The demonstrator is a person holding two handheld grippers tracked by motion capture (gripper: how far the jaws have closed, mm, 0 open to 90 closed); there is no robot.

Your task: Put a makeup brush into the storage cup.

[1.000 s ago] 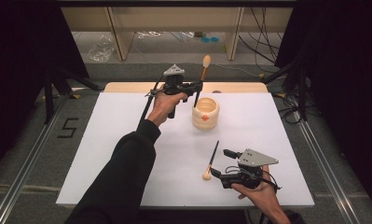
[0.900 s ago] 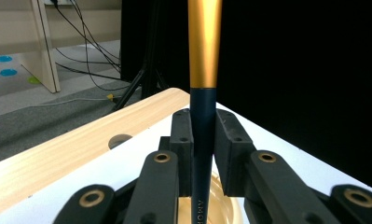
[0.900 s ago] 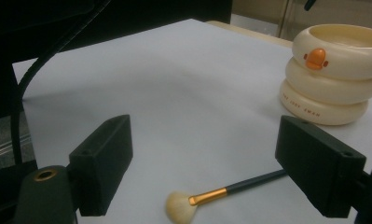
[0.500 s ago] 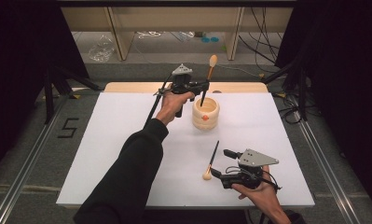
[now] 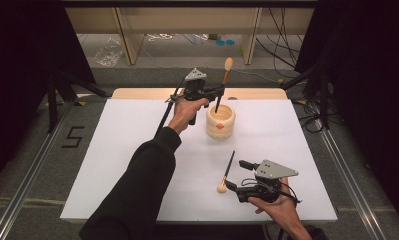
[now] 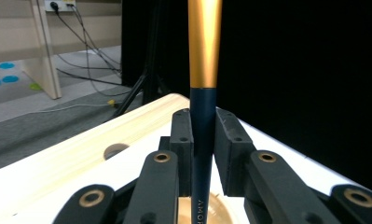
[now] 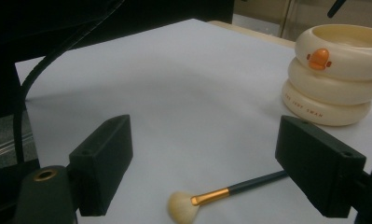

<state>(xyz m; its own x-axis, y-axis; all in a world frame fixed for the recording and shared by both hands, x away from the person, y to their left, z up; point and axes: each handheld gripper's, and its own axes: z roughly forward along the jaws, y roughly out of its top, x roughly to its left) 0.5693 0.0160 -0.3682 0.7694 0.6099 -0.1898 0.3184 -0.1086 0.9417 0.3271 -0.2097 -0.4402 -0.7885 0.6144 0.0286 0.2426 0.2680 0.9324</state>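
Two brushes in play over one white bench (image 5: 137,150), beneath both claws. Just under the left claw (image 5: 218,92): cream ringed holder (image 5: 220,121) with an orange duck bill, mouth up. Left claw clamped tight on the dark handle of the upright brush (image 5: 224,82), bristles up above the claw, handle tip dipping toward the holder's mouth. Right claw (image 5: 239,175) spread wide and holding nothing, resting low at the near edge. Just ahead of it, between its open jaws in the right gripper view: second brush (image 7: 221,195), lying flat, bristle head nearest the claw, handle pointing away toward the holder. Likely trouble: handle tip catching the holder's rim instead of clearing it, from a slight tilt in the grip, nudging or tipping the light holder. Also possible: brush toppling out after release, being top-heavy and long for a shallow cup. Later risk: flat brush rolling away under a careless pinch.
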